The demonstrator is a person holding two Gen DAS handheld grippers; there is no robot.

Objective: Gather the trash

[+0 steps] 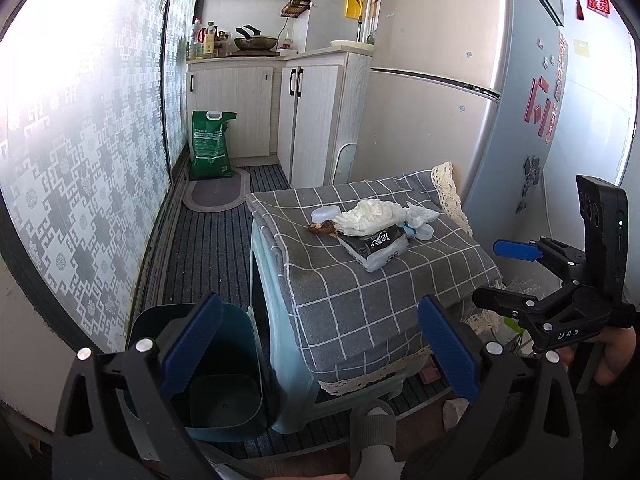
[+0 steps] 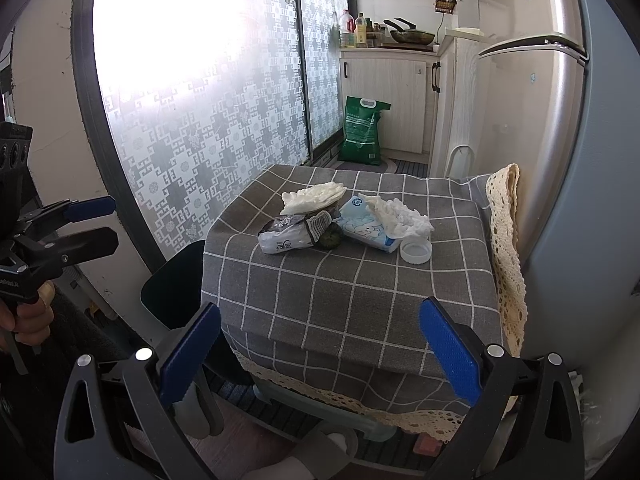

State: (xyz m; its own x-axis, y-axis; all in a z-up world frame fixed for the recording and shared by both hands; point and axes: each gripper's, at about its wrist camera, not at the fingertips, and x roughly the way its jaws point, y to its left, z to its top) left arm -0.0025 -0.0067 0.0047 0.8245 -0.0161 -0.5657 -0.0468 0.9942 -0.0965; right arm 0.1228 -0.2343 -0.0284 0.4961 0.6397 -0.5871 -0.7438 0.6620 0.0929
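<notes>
Left wrist view: left gripper (image 1: 320,344) spread wide, nothing held between the blue pads (image 1: 192,344). Just under and behind the left-hand finger, a dark green trash bin (image 1: 224,396), open-topped — seen inside only here. Ahead, between the fingers and beyond their tips, a low stool draped in a grey checked cloth (image 1: 360,292). On it, well past the fingertips: one crumpled white tissue (image 1: 370,216), one dark wrapper (image 1: 374,246), one brown scrap (image 1: 320,227), one white lid (image 1: 325,213). Off to the right-hand finger's side, the right gripper (image 1: 508,272) hanging beside the stool, gapped, nothing in it. Farther back, one green sack (image 1: 211,146) and a fridge (image 1: 440,80).

Right wrist view: right gripper (image 2: 320,344) likewise wide apart, gripping nothing. Cloth (image 2: 352,280) straight ahead, reaching between the fingers. Trash pile seen from the other side — two tissue wads (image 2: 314,196) (image 2: 400,216), the dark wrapper (image 2: 286,238), a blue-and-white wipes pack (image 2: 366,226) plain only here, a dark green lump (image 2: 330,236), a white lid (image 2: 416,251). Whether this lid is the one in the other view, impossible to say. Bin (image 2: 176,284) mostly hidden behind the stool's corner, beyond the left-hand finger. Left gripper (image 2: 80,224) at the far left, parted, empty. Lace trim (image 2: 506,248) at the cloth's edge beyond the right-hand finger.
</notes>
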